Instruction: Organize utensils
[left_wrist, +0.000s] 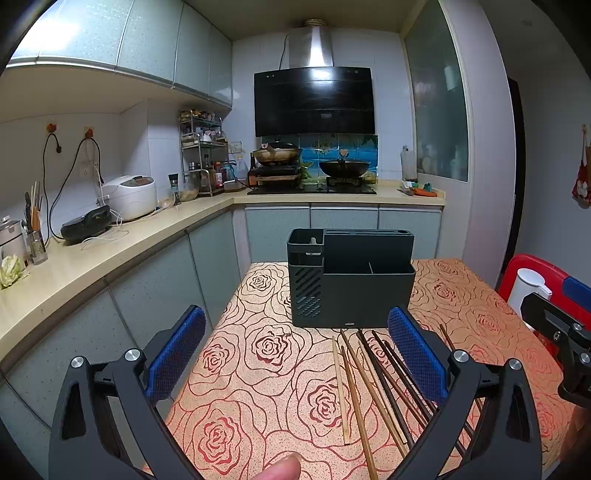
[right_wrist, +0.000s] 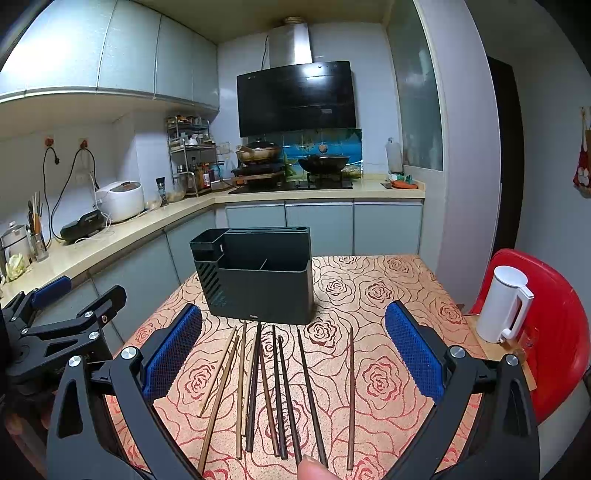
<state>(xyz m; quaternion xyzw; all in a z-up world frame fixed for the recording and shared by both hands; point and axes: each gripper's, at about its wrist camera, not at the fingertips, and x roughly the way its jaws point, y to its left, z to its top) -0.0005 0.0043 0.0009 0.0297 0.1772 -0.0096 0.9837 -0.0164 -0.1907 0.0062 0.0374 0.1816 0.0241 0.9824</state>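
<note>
— Looking down my right tongs (right_wrist: 293, 350), what do I have to work with?

— Chopsticks (right_wrist: 273, 387), a loose row of them on the rose-patterned counter (right_wrist: 388, 295), filling the lower centre of the right wrist frame. Both pairs of tongs are spread wide with nothing between the blue pads.

— Which way do they lie?

— Lengthwise along my line of sight, tips toward the dark holder (right_wrist: 258, 273) at mid-frame, near ends toward me. They sit straight between the right pads. So I judge a grasp needs the pads to close across the sticks, not along them.

— And my left tongs (left_wrist: 297, 354)?

— In the left wrist view the same chopsticks (left_wrist: 369, 384) lie off to the lower right, partly behind the right-hand pad, so the right hand looks nearer and better lined up.

— How do they look?

— Thin and straight. A few on the left are pale wood, the rest dark brown; some overlap, one dark stick lies apart at the right.

— The holder (left_wrist: 351, 280)?

— Upright just beyond their tips, open-topped compartments, mostly empty as far as I can see.
</note>
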